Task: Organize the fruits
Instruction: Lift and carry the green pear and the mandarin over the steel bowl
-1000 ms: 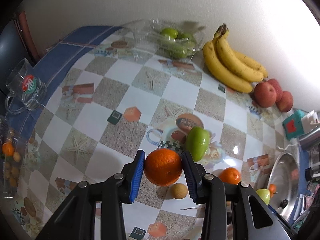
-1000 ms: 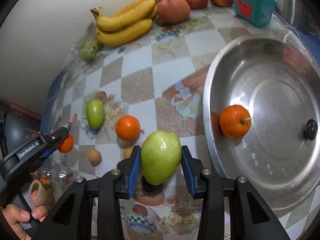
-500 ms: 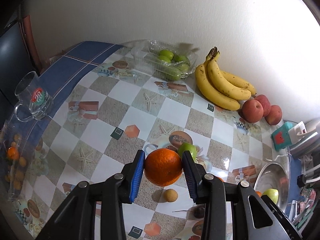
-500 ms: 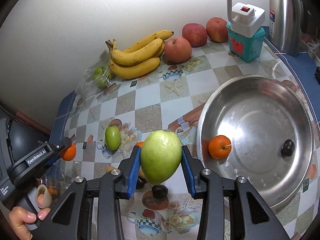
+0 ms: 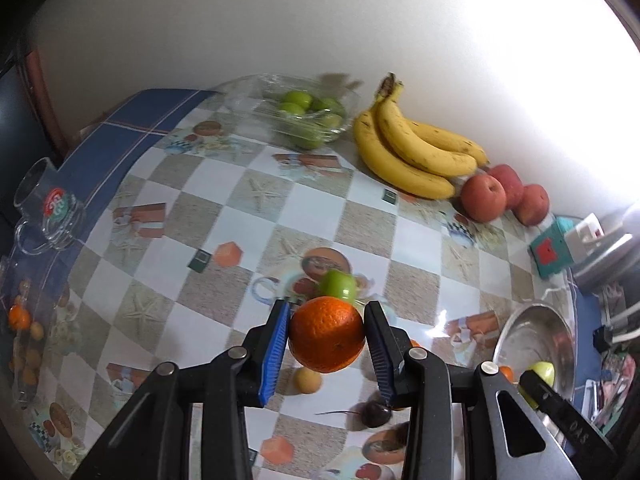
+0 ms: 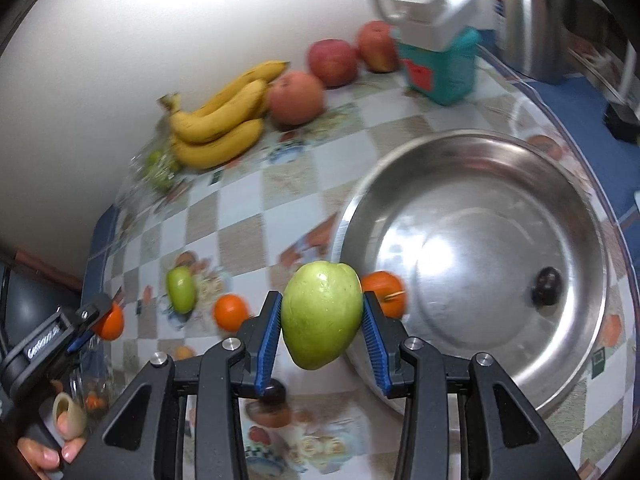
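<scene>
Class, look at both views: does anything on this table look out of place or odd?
Loose fruit is scattered mid-table: a green fruit, a cherry and a small yellow fruit, away from the steel bowl. Nothing spilled or damaged.

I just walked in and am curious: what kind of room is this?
Most likely a home kitchen or dining corner. A patterned tablecloth covers the table, bananas and apples lie by the wall, and a steel basin sits near a metal kettle.
</scene>
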Demonstrator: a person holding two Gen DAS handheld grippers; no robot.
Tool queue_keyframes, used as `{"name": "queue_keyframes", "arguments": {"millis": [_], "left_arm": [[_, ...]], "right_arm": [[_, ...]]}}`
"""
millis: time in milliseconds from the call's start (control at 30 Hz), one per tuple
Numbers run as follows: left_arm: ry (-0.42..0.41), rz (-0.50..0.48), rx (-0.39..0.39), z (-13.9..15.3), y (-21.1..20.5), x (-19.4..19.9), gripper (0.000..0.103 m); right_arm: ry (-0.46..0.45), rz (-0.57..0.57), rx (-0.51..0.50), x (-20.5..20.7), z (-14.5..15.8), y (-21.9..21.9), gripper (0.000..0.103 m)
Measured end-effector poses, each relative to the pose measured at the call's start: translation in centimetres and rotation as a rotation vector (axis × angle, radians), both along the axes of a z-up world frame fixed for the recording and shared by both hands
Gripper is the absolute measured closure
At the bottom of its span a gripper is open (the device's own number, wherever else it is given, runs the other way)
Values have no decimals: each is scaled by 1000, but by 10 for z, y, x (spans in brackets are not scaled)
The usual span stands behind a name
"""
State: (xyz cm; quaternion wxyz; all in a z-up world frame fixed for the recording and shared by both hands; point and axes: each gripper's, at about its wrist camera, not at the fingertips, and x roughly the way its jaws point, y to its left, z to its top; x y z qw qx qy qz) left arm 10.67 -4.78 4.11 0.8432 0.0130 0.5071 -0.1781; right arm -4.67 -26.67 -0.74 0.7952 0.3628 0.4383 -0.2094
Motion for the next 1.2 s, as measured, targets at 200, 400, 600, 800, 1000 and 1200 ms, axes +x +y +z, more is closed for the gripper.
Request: {"name": "queue_keyframes", "arguments": {"millis": [200,400,600,800,1000,1200], "left_arm": [[-1,-72,4,0,-27,-15,62],[4,-162,-3,1,-59,-36,62],[20,-286,-31,1,-98,-66,62],[27,-413,-53,-2,-135,-99,62],[32,-504,-40,-15,-165,-125,62],[57,-546,-5,-35,-181,-136,62]], "right_arm": [[28,-104,-4,-24,-5,-30,62],[26,-181,-2,-45,-5,-51,62],[22,-232,-11,-60,-5,-66,62],[8,-250,-34,-70,-2,-76,62],[-10,-271,-43,-78,-3,-85,62],[-19,-260,-25,-79,-11,-87,62]]}}
